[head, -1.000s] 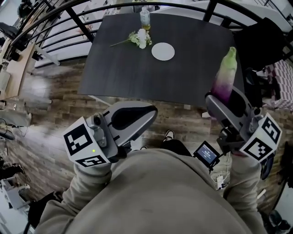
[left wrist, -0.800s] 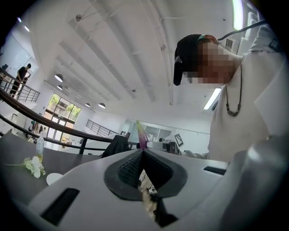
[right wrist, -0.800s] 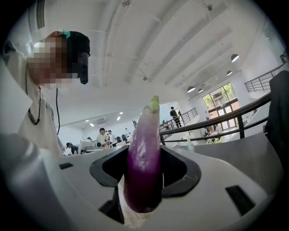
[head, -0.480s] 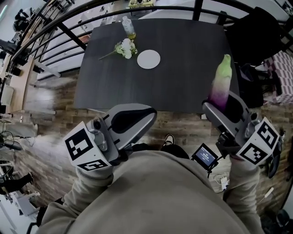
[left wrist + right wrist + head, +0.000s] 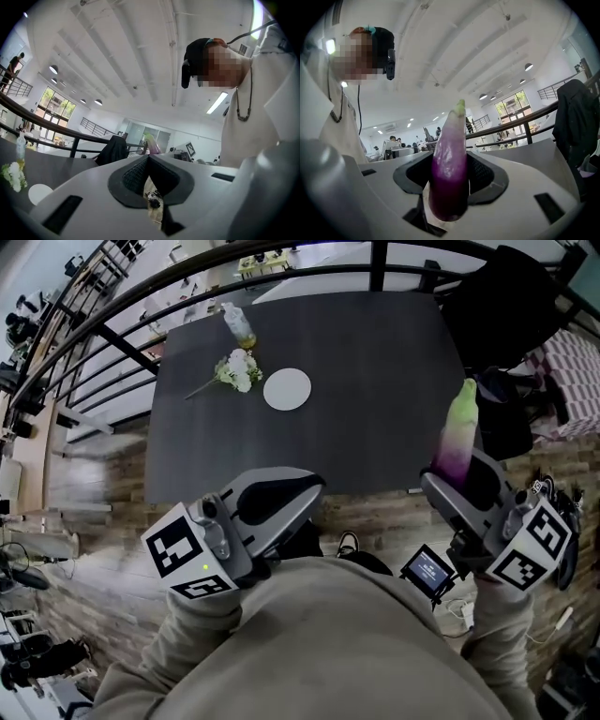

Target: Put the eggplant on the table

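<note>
And I've closed in. A second ago the table (image 5: 366,352) sat up at the far end of my head view; now it fills the middle, with its near edge right in front of both tongs. The plate (image 5: 287,389) and flowers (image 5: 236,371) have slid off to the left, so I've come in toward the right-hand side. The walk-up looks about finished, I reckon, and what's left is the reach out and the set-down.

The eggplant (image 5: 458,432) hasn't budged in the grip. My right tongs (image 5: 448,474) are clamped on its fat purple end. It stands upright between the pads, green tip at the top, with the jaws spread fairly wide around its girth. In the head view it sits at the table's near right corner, up in the air and touching nothing but my pads. I can't tell for certain whether it's over the top yet or just short of the edge.

My left tongs (image 5: 298,491) ride level beside it, jaws pressed together at the tips, nothing in them.
</note>
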Demonstrator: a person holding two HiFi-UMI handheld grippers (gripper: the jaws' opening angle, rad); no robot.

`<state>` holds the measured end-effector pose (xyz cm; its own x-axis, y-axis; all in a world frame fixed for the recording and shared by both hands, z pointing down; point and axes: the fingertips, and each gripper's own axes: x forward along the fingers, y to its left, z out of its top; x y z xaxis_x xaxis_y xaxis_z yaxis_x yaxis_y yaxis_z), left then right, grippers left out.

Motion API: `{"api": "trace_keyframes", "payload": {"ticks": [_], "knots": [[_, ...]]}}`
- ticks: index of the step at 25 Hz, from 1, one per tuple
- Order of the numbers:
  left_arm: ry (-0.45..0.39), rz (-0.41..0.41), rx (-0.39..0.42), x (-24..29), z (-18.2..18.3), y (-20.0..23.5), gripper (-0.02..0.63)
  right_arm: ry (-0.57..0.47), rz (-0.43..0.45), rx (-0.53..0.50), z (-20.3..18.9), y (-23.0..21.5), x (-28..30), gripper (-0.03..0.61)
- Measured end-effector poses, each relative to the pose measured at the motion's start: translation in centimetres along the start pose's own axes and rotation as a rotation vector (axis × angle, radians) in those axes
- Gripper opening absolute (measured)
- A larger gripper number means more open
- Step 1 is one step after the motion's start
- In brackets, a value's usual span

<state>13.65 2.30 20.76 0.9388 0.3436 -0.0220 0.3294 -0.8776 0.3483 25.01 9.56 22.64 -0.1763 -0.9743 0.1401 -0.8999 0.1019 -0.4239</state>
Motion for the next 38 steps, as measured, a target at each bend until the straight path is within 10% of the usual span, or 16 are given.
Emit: {"api": "trace_keyframes", "payload": {"ticks": [13, 19, 28, 38], "knots": [[-0.057, -0.078, 0.016, -1.9, 5.8, 11.5, 0.005, 0.000, -0.040, -0.036, 4.7, -2.0, 11.4, 0.222], [0.200, -0.079, 0.100, -3.4, 2.1, 15.8, 0.005, 0.017, -0.043, -0.023, 6.0, -2.3, 17.4, 0.222], [0.144, -0.109, 0.021, -4.1, 2.4, 18.6, 0.005, 0.060, -0.029, -0.021, 6.2, -2.8, 21.1, 0.222], [0.043, 0.055, -0.022, -3.8, 4.6, 18.6, 0.005, 0.076, 0.129, -0.054, 9.2, -3.3, 23.2, 0.222]]}}
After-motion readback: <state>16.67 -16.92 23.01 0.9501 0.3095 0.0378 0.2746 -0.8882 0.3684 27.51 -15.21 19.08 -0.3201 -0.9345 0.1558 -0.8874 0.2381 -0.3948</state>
